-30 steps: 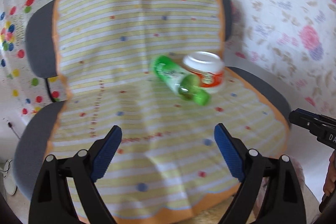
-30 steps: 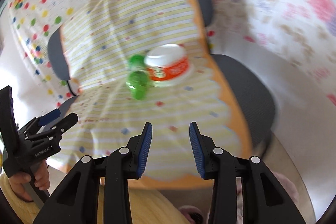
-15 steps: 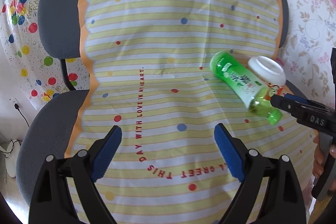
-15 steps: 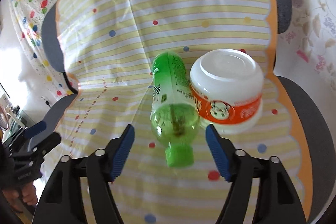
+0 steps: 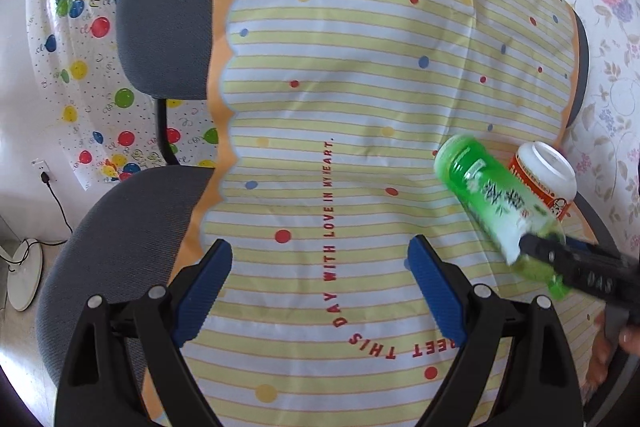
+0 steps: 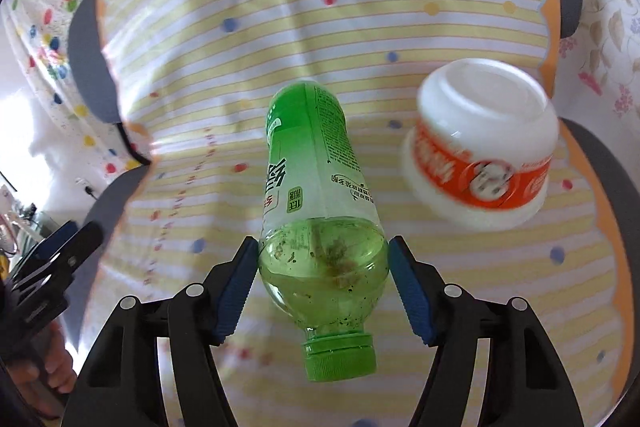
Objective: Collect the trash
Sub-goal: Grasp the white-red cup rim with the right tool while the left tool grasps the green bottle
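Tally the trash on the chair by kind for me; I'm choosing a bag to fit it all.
Green plastic bottle, lying on its side: 1
White and orange instant-noodle bowl, upside down: 1
Total: 2 pieces of trash on the cloth-covered chair

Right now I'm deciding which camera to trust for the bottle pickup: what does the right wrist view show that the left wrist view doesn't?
Only the right wrist view shows the right gripper closing, its blue pads flanking the green bottle's clear lower body, plus the green cap in full and the upturned base of the noodle cup.

Only the left wrist view shows the left gripper open and empty over the striped cloth and its red lettering.

Both show bottle, cup, cloth and grey chair.
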`<state>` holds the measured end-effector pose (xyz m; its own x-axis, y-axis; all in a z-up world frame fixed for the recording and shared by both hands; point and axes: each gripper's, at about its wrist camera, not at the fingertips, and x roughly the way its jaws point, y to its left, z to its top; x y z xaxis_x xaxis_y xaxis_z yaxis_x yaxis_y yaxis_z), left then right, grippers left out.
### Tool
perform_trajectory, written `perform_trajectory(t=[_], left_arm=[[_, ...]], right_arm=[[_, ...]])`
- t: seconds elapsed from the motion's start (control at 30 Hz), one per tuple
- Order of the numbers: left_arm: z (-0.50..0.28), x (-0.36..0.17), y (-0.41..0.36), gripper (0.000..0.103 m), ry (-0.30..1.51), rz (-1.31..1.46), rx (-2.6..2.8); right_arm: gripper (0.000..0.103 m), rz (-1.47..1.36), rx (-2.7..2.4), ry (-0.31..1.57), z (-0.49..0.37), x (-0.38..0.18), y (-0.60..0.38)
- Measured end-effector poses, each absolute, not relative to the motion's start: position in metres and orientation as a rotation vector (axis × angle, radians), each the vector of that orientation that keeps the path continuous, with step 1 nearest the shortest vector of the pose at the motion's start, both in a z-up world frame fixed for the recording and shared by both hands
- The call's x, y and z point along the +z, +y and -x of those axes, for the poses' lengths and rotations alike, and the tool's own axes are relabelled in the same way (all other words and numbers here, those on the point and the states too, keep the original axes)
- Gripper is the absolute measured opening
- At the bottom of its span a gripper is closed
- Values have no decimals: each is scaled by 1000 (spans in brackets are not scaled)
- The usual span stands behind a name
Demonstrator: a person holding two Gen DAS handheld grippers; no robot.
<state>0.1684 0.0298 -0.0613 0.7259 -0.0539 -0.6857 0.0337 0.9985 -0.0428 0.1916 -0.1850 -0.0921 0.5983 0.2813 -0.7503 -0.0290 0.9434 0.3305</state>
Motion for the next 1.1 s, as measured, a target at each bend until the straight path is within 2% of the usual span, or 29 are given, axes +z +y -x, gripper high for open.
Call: perform_trajectory(t=[0.17,0.23,0.37,0.73,0.77,0.83,1.03,1.1], left_arm=[[-155,-51,39,87,737,20,-41],[-150,-49,40,87,732,15,-46],[-145,-45,40,87,726,8,-55],[-161,-50,-13,87,739,-2,-151],[-163,-50,-16,87,741,-3,-152],[-169,-50,-21,87,746,-3,-153],[-172,-53,-33,87,752,-15,-158],[-172,-54,-37,87,754,-28,-160]], right_arm=[[70,-330,223,943,-168,-90,-142],[74,-345,287,944,-158,-89,-131],[74,-331,338,925,-142,-81,-129],[73,-288,140,783,-151,-75,-222],[71,-267,93,754,-158,-71,-234],[59,-248,9,727,-175,-66,-256],[48,-308,-116,752,-232,-78,-313],[40,-335,-132,782,-241,-87,-321]])
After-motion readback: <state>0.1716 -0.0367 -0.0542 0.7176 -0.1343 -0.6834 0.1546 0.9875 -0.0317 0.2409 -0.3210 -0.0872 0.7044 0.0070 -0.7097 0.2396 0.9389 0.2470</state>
